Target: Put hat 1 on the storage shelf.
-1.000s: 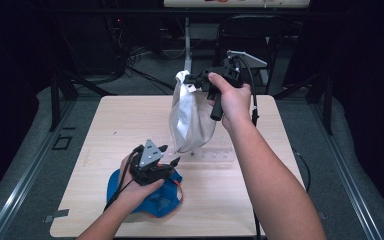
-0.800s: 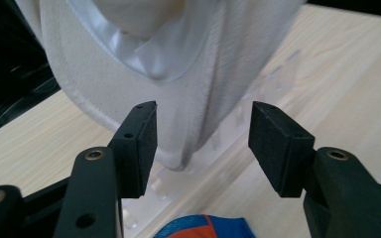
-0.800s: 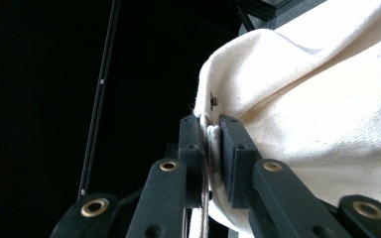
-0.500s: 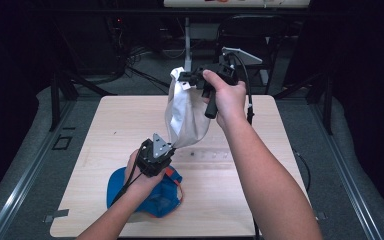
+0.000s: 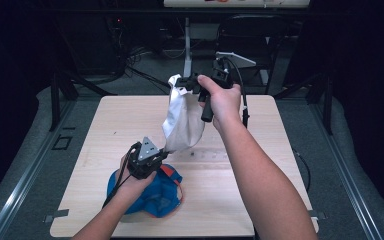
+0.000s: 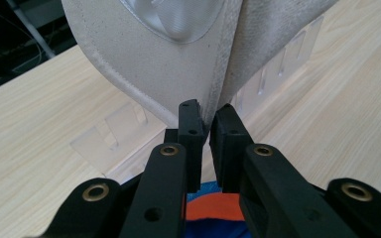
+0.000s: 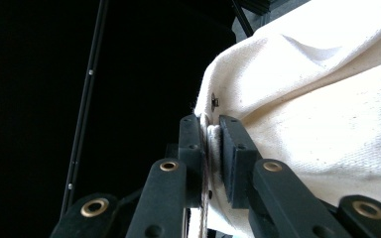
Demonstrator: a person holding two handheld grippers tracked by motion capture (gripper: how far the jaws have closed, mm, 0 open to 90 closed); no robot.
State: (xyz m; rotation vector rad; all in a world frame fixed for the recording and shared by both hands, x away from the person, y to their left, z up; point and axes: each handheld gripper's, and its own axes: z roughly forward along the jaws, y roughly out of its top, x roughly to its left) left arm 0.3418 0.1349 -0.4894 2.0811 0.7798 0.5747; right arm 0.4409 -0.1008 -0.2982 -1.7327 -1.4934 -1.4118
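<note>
Canvas bag (image 5: pixel 182 120) hangs pinched by my right gripper (image 5: pixel 187 82) at twelve o'clock; my left gripper (image 5: pixel 162 151) has just clamped its bottom corner. Blue cloth (image 5: pixel 152 195) waits at six o'clock.

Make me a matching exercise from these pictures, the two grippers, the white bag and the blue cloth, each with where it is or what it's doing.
1. left gripper
2. right gripper
3. white cloth bag
4. blue cloth

A. lies on the table under the left hand
B. pinches the bag's top edge
C. hangs between both grippers
D. pinches the bag's bottom corner

Pairs: 1-D, 2-B, 3-C, 4-A
</note>
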